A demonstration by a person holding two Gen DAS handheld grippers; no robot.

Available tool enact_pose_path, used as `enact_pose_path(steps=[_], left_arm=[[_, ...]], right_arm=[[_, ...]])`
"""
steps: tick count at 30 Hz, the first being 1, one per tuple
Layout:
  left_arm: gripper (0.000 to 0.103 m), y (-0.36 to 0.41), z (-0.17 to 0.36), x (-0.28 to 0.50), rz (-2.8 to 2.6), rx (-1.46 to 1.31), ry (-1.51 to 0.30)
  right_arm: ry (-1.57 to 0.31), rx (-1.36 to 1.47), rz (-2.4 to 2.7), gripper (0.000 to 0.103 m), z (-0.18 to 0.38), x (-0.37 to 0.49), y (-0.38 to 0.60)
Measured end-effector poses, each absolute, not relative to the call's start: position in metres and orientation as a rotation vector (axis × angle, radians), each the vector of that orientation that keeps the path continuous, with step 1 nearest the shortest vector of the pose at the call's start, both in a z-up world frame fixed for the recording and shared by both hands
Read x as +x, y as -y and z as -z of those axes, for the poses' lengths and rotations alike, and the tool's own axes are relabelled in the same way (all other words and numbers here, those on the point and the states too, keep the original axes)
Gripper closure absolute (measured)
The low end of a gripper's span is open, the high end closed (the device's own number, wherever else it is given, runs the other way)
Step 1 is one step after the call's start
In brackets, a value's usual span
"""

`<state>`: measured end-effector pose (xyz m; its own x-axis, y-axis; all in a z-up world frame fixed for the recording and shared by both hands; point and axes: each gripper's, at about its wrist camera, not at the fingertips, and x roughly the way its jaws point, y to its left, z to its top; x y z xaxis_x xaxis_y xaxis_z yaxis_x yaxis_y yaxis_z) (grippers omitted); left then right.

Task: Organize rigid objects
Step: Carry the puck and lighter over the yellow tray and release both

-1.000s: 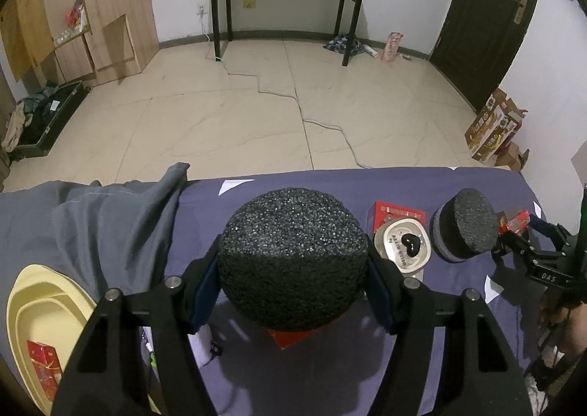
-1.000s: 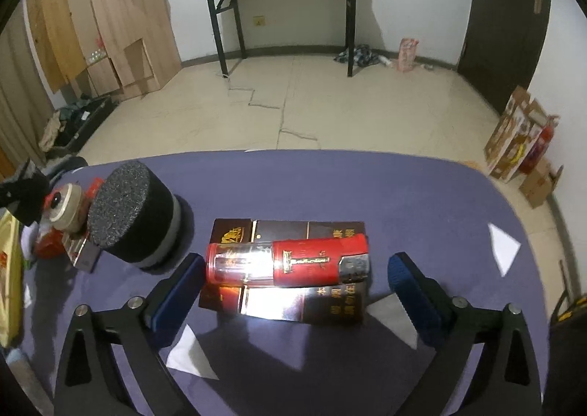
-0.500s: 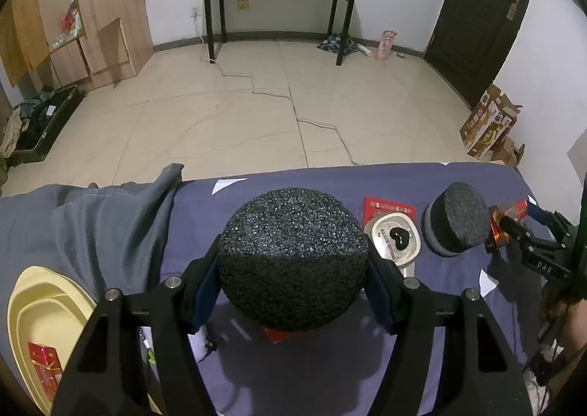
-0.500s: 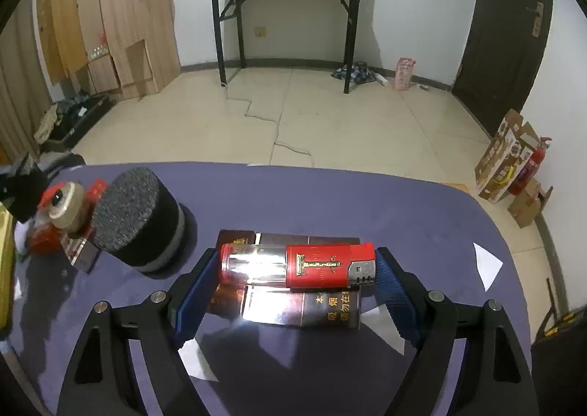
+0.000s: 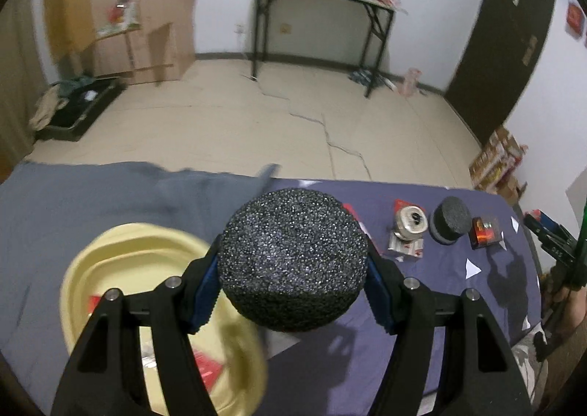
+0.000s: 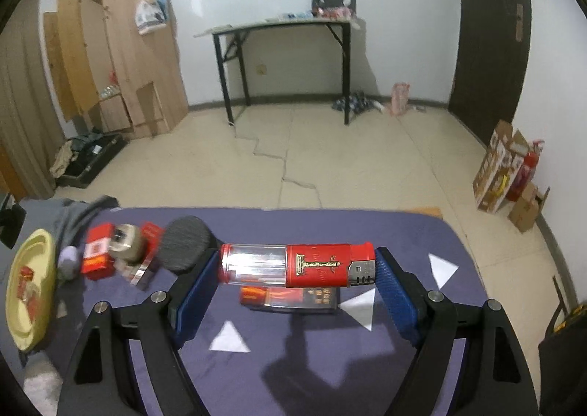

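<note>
Clearly both tongs are loaded. The left tongs clamp a black foam cylinder across its width, blue pads pressed into its sides, and carry it clear of the table, just beside and above the yellow tray; that reads as a delivery to the tray, which already holds a red packet or two, blurred. The right tongs, having just narrowed, grip the long red-and-clear lighter end to end, crosswise and level, lifted off the dark flat box it hangs over. Gripping along its length suits a slim, slippery barrel that might otherwise roll out.

Farther out on the purple table cloth one second foam cylinder lies next to one tape roll set on a red-and-silver packet. One red box stands left of these in the right view. Three white paper triangles lie near the right tongs. A grey garment covers the table's left end.
</note>
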<state>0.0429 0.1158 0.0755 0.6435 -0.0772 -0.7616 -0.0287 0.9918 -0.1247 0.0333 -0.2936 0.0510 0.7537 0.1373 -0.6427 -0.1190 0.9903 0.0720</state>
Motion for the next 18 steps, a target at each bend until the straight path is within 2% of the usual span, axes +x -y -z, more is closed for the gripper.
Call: enact_pose_path(steps=[10, 18], left_arm=[[0.034, -0.222, -0.104, -0.037, -0.115, -0.195, -0.814], [0.034, -0.262, -0.072, -0.061, -0.158, -0.23, -0.869]], right_arm=[[-0.643, 0.144, -0.32, 0.02, -0.09, -0.031, 0.312], [-0.629, -0.039, -0.587, 0.02, -0.121, -0.062, 0.19]])
